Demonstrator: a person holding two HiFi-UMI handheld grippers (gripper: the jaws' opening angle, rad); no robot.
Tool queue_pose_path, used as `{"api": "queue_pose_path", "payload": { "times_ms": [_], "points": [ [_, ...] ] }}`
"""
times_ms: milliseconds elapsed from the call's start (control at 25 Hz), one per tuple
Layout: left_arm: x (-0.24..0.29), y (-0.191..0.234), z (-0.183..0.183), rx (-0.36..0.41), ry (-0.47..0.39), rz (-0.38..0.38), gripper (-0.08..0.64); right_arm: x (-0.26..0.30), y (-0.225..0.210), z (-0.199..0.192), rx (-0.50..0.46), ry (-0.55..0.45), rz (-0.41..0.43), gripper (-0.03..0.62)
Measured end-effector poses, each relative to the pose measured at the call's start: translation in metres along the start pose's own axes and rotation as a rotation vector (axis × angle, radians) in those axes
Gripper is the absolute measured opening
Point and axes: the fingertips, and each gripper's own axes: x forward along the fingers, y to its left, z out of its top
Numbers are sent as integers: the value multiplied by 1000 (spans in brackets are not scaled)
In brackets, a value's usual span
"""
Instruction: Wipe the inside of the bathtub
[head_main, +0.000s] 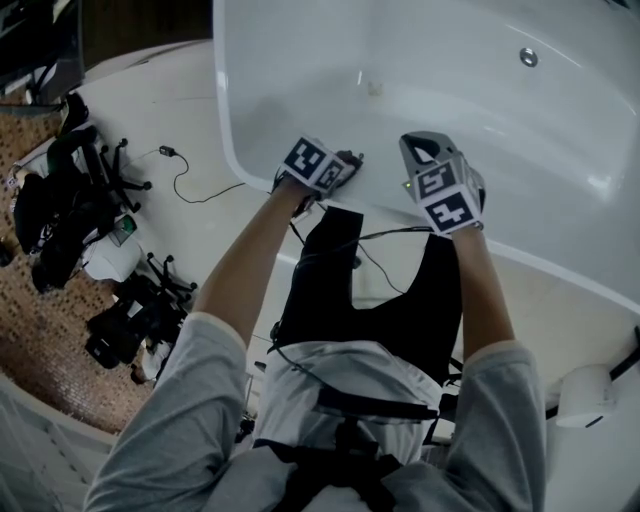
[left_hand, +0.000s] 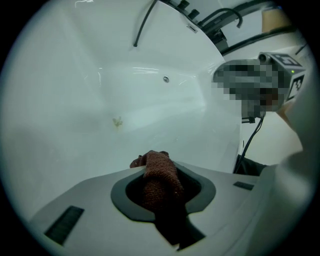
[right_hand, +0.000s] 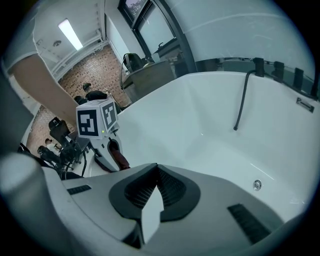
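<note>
At the tub edge, both arms out over the rim.

Left gripper (head_main: 348, 162) is gripping a brown cloth (left_hand: 159, 175); its jaws are pinching in on the bunched fabric, and a tuft is poking out past the tips. Right gripper (right_hand: 155, 186) is carrying nothing, pads meeting. It is hanging just to the right of the left one, apart from it.

The bathtub (head_main: 262, 95) inside is lying ahead of and below the cloth, not touching it as far as I can tell. The basin's length seems to be running off ahead and to the right of the left gripper. A small yellowish mark (left_hand: 117, 121) is sitting on the white surface ahead, slightly left of the jaws. A round metal fitting (left_hand: 166, 79) is showing farther on, up the far wall.

The left is the cloth hand and the nearer one for that mark, I judge, so the reach is down and forward.

A dark hose (left_hand: 142, 27) is hanging over the far rim, well clear. Nothing is standing between cloth and tub.
</note>
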Motion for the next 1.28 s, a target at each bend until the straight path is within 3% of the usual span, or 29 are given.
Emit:
{"api": "queue_pose_path", "payload": {
  "times_ms": [360,560,840,1040,1280],
  "points": [
    [-11,80,-28,-18,94,121,100,36,-6,2,-40,27,8,6],
    [7,70,-17,-14,82,82,98,48,-18,2,-23,27,-4,6],
    [36,27,12,10,76,-31,98,65,-29,-3,33,41,-24,6],
    [41,40,13,10,91,-31,98,88,-31,-16,39,85,-12,6],
    [45,81,8,60,141,67,98,112,-53,-59,25,237,-101,6]
  ]
}}
